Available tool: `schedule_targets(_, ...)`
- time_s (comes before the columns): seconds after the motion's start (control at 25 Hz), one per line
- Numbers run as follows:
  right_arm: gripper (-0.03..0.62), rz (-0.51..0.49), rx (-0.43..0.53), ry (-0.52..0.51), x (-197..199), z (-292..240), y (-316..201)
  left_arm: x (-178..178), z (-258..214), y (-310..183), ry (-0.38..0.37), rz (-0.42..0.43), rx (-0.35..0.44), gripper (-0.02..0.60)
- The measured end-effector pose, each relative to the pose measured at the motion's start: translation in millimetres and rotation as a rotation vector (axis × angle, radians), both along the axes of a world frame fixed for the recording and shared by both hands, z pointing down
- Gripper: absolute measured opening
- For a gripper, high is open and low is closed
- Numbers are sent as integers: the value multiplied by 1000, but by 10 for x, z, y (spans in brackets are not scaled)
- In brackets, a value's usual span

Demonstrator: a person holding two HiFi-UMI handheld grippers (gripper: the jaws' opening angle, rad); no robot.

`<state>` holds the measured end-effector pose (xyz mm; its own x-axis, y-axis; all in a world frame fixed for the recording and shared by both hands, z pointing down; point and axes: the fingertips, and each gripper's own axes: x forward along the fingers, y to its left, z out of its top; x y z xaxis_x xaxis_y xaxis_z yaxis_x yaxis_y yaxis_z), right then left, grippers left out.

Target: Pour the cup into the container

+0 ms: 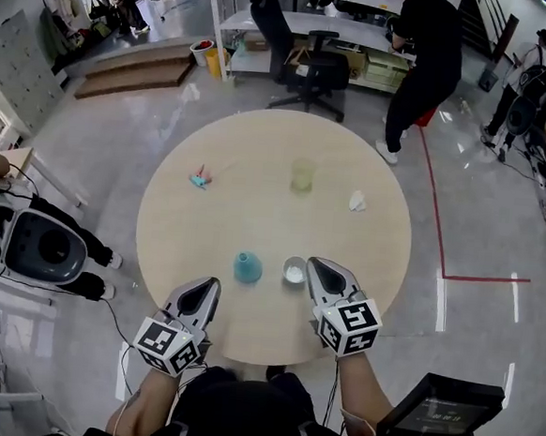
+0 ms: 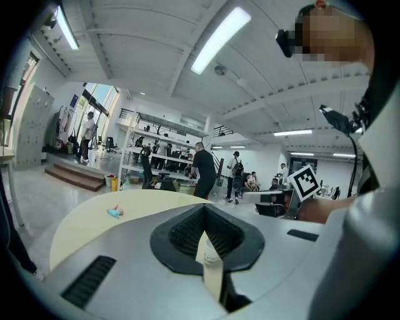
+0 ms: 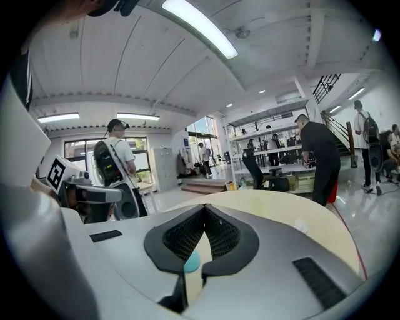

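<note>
Head view: on the counter [image 1: 260,145], a small cup [image 1: 294,271] holding white matter stands beside a teal vessel [image 1: 247,268]. A pale green container [image 1: 302,175] stands well beyond; its contents are unclear. The left gripper [image 1: 207,287] and right gripper [image 1: 318,266] hover at the near edge. Left gripper view: jaws together, empty, with the cup visible beneath. Right gripper view: jaws together, empty, with the teal vessel visible beneath.

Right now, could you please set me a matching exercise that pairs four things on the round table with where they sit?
Things:
1. teal round-bodied vase
2. small grey cup with white contents
3. translucent yellow-green cup
4. crumpled white paper

Places:
A. rightmost of the four
B. farthest away
C. near side, on the left
D. near side, on the right

Pairs: 1-C, 2-D, 3-B, 4-A
</note>
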<state>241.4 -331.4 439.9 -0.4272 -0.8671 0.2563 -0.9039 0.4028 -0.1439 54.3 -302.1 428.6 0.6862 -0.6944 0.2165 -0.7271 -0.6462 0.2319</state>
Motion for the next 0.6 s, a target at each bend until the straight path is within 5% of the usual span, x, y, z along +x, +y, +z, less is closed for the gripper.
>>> schedule_targets(0.28,6,39,36,33,-434,-151,498,-378,-66,560,-6,69,50,0)
schedule_targets(0.6,6,123,22,6,-1168,-33,1432,-1187,52,1297,49,46,40,0)
